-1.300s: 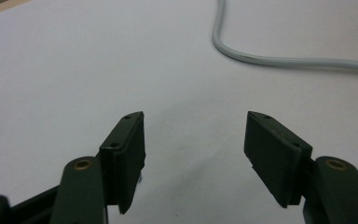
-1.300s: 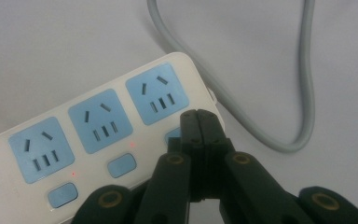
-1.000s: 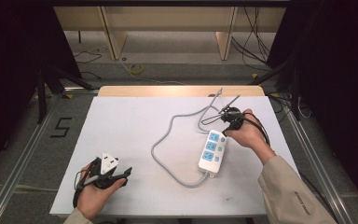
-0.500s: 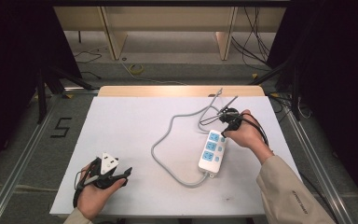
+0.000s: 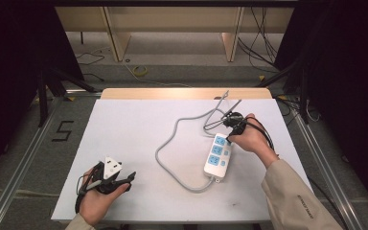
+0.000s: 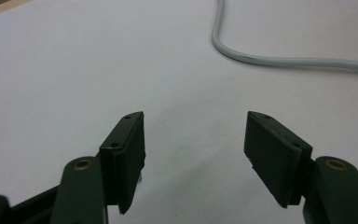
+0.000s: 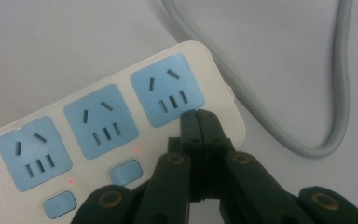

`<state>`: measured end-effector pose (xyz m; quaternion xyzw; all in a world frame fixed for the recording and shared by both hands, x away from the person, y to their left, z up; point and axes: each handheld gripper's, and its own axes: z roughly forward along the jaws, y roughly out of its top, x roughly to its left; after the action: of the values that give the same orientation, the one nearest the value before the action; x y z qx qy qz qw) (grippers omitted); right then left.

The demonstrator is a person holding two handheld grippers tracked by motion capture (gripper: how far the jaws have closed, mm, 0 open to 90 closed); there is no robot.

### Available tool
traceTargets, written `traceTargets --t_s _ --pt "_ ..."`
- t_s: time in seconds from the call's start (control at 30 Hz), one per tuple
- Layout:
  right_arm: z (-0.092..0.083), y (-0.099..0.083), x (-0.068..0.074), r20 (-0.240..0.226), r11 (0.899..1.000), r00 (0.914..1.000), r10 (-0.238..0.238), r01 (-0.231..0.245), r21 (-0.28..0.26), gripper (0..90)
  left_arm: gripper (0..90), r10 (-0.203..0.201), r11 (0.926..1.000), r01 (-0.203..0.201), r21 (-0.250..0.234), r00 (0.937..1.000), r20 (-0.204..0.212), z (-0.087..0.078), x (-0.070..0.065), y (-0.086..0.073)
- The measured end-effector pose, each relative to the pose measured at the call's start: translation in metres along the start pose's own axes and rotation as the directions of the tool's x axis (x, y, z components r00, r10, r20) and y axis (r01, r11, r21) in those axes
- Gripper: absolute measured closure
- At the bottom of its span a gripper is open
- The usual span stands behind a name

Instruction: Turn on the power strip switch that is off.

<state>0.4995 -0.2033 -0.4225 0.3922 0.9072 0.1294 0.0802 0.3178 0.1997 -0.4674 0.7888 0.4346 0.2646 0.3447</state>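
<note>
The left hand (image 5: 98,199) rests low at the near left of the counter (image 5: 139,129), palm up around the left gripper (image 5: 124,179), which lies level and points to the right. Its jaws stand wide apart with nothing between them, the two black fingers (image 6: 126,156) angled outward. The right forearm, in a beige sleeve (image 5: 294,199), reaches in from the near right corner and slants toward the middle. The right hand (image 5: 254,139) wraps the right gripper (image 7: 199,122) from above and tips it steeply downward. That gripper's fingers (image 7: 191,126) are pressed flat together, holding nothing
</note>
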Motion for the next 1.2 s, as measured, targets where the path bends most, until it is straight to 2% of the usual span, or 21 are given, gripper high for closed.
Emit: traceTargets --t_s 0.47,0.57,1.0,1.2 --pt "0.0027 0.0023 0.0015 0.001 1.000 1.0000 0.006 -0.006 0.010 90.0 38.2 -0.001 1.0000 0.001 0.000 1.0000 0.001 -0.0001 0.0000 -0.0001" --pt "0.0030 0.0020 0.0019 0.009 1.000 0.9997 0.023 -0.023 0.021 90.0 38.2 -0.001 1.0000 0.001 0.000 1.0000 0.001 -0.0002 0.0000 0.0000" --pt "0.0049 0.0027 0.0057 0.039 1.000 0.9992 0.006 -0.007 0.027 90.0 38.2 -0.001 1.0000 0.001 0.000 1.0000 0.001 -0.0002 -0.0001 0.0000" --pt "0.0051 0.0024 0.0049 0.031 0.999 0.9993 0.020 -0.021 0.029 90.0 38.2 0.000 1.0000 0.000 -0.002 1.0000 0.001 -0.0007 -0.0004 0.0003"
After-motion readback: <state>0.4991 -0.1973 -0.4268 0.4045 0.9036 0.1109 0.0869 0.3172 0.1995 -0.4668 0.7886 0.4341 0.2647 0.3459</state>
